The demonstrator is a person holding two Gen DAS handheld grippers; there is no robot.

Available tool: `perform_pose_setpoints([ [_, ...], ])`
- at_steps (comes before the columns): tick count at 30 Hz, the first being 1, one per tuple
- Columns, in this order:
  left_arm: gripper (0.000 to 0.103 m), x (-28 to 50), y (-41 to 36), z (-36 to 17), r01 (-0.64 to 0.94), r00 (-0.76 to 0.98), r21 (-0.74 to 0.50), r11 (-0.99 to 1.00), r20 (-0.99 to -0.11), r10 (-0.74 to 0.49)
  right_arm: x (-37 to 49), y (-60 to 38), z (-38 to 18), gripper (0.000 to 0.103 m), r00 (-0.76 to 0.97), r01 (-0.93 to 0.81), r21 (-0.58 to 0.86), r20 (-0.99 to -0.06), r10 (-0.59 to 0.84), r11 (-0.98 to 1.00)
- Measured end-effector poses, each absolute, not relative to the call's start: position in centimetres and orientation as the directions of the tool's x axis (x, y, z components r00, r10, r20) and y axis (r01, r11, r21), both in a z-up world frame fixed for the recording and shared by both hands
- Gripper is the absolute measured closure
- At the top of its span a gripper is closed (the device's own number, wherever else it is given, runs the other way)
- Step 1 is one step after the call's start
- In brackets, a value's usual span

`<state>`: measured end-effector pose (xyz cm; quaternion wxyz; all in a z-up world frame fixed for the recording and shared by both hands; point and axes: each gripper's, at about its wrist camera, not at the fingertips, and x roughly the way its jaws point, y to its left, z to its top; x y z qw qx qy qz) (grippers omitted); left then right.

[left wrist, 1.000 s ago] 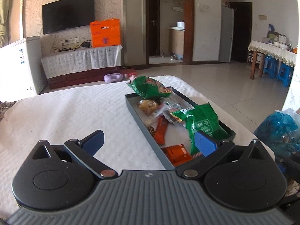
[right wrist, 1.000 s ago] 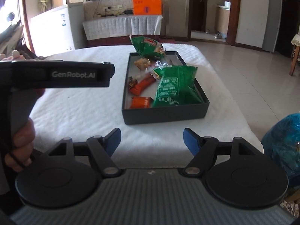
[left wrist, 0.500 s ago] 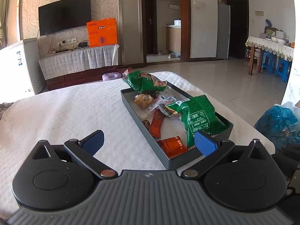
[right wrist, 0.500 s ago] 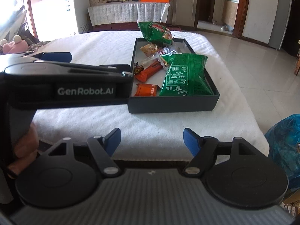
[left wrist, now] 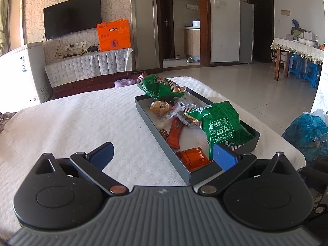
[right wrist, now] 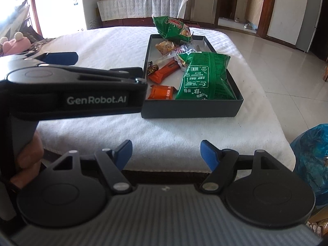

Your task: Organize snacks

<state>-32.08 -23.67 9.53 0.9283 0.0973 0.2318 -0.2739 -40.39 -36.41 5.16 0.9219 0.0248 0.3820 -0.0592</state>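
A shallow dark grey tray (right wrist: 190,107) sits on a white textured cloth (right wrist: 114,41) covering a table, toward its right side. Inside, a large green snack bag (right wrist: 203,78) lies at the near right, a second green bag (right wrist: 172,28) leans over the far rim, and two orange wrappers (right wrist: 162,92) lie along the left, with small clear-wrapped sweets (right wrist: 166,47) between them. The left gripper (left wrist: 162,153) hovers over the tray's near left corner, jaws wide apart, holding nothing. The right gripper (right wrist: 166,153) hangs before the table's near edge, jaws apart and empty. A hand (right wrist: 26,162) grips the left tool's handle. A blue plastic bag (right wrist: 311,160) sits on the floor at right.
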Motion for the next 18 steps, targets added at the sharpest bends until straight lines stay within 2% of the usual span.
perform_pose_setpoints([
  [12,0.000,-31.8,-22.9,9.5,0.545,0.752,0.057,0.837,-0.476,-0.457,-40.1,-36.6,5.0,0.028,0.682,0.100,-0.014,-0.728,-0.079,0.995],
  [18,0.000,-31.2,-22.1,9.6,0.523,0.766,0.063,0.850,-0.472,-0.436,-38.9,-35.3,4.9,0.028,0.688,0.083,-0.140,-0.708,-0.158,0.987],
])
